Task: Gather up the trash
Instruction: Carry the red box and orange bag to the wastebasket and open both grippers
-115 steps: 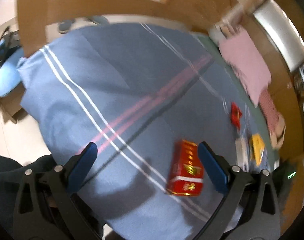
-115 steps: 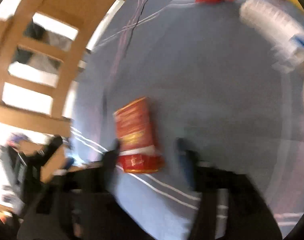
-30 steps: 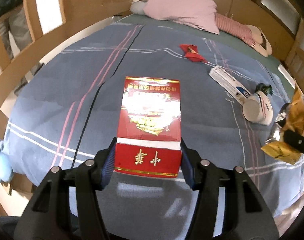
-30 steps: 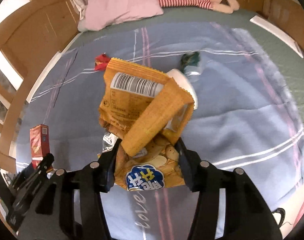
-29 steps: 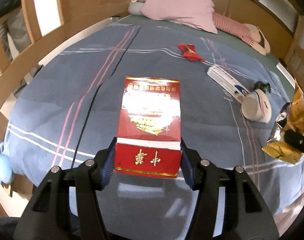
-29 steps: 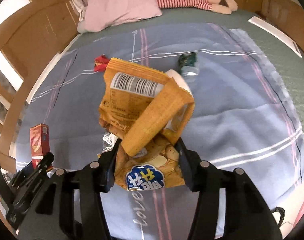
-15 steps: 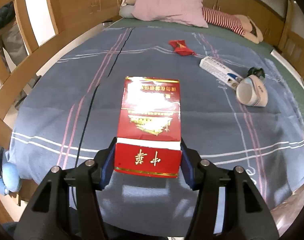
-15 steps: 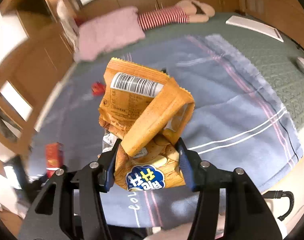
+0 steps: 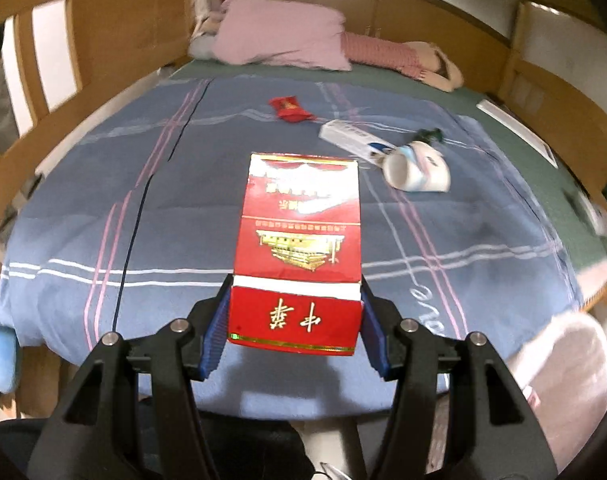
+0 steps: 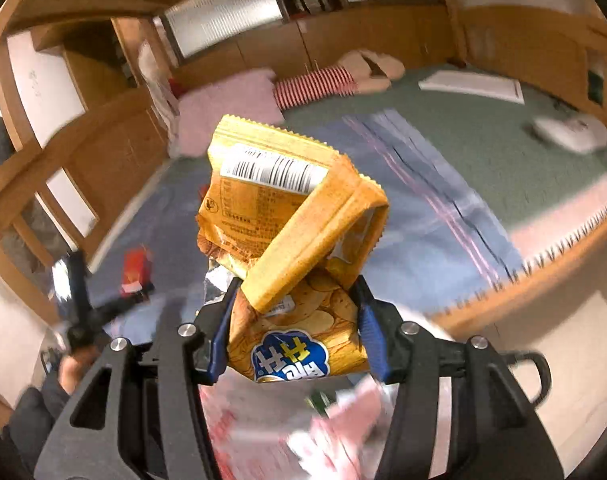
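Room: a wood-panelled bedroom; ahead of my grippers, a bed under a blue striped blanket (image 9: 191,208)
My left gripper (image 9: 294,322): clamped on a red carton (image 9: 299,240), held above the blanket's near edge
My right gripper (image 10: 294,326): clamped on a crumpled orange snack bag (image 10: 287,236)
Beyond my left gripper: a red wrapper (image 9: 290,109) far ahead; a white box (image 9: 351,138) and a tipped white cup (image 9: 417,170) ahead to the right
Far end: a pink pillow (image 9: 283,36)
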{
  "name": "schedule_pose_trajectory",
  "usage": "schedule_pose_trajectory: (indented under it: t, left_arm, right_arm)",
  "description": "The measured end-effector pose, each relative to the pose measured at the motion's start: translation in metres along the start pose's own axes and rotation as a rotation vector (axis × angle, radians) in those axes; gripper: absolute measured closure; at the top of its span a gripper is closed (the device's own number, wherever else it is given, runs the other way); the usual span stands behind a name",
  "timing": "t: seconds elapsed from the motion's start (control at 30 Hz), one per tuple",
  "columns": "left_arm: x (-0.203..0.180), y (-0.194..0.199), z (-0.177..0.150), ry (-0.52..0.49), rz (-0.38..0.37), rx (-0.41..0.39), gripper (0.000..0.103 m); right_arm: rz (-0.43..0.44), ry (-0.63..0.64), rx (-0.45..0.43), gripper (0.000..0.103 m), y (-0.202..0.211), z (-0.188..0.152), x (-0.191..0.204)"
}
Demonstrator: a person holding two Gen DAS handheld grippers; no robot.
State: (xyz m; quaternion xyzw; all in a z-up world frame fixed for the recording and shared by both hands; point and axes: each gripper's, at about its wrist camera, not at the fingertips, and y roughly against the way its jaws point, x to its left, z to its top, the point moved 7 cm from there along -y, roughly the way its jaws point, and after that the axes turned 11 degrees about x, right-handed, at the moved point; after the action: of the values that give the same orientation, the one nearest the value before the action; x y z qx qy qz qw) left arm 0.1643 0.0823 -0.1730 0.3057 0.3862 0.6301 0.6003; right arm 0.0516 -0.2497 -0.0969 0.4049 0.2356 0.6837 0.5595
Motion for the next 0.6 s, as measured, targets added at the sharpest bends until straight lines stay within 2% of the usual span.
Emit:
schedule_pose_trajectory:
  t: [0.1,0.17,0.23,0.3,0.37,0.4,0.43,0.5,0.57,0.6]
  left_arm:
    - [-0.009,0.009,-0.006,-0.031,-0.005,-0.026,0.046]
    - [-0.009,0.011,-0.009,-0.028,-0.025,-0.024,0.046]
    - [-0.010,0.013,-0.012,-0.022,-0.057,-0.023,0.046]
    - [-0.011,0.015,-0.012,-0.022,-0.092,-0.030,0.046]
    - [-0.014,0.023,-0.014,-0.014,-0.176,-0.037,0.046]
    - [-0.016,0.028,-0.015,-0.007,-0.219,-0.037,0.046]
    - [-0.022,0.039,-0.017,-0.003,-0.303,-0.033,0.046]
    - [-0.034,0.056,-0.020,-0.018,-0.401,-0.033,0.046]
    - [-0.059,0.080,-0.023,-0.088,-0.494,-0.041,0.046]
    - [-0.070,0.087,-0.025,-0.118,-0.529,-0.041,0.046]
  right_arm:
    - [-0.064,0.009,0.144,0.044,-0.022,-0.026,-0.009]
    - [-0.119,0.004,0.334,0.036,-0.054,-0.057,-0.016]
    - [-0.123,-0.019,0.417,0.025,-0.071,-0.073,-0.021]
    - [-0.081,-0.057,0.423,0.021,-0.074,-0.077,-0.022]
    - [0.006,-0.090,0.381,0.020,-0.063,-0.067,-0.018]
    - [0.038,-0.093,0.332,0.017,-0.050,-0.057,-0.017]
    - [0.047,-0.091,0.308,0.015,-0.045,-0.054,-0.017]
    - [0.067,-0.089,0.174,0.015,-0.014,-0.040,-0.020]
    - [0.105,-0.146,-0.016,0.015,0.028,-0.025,-0.030]
    - [0.121,-0.175,-0.066,0.015,0.039,-0.025,-0.033]
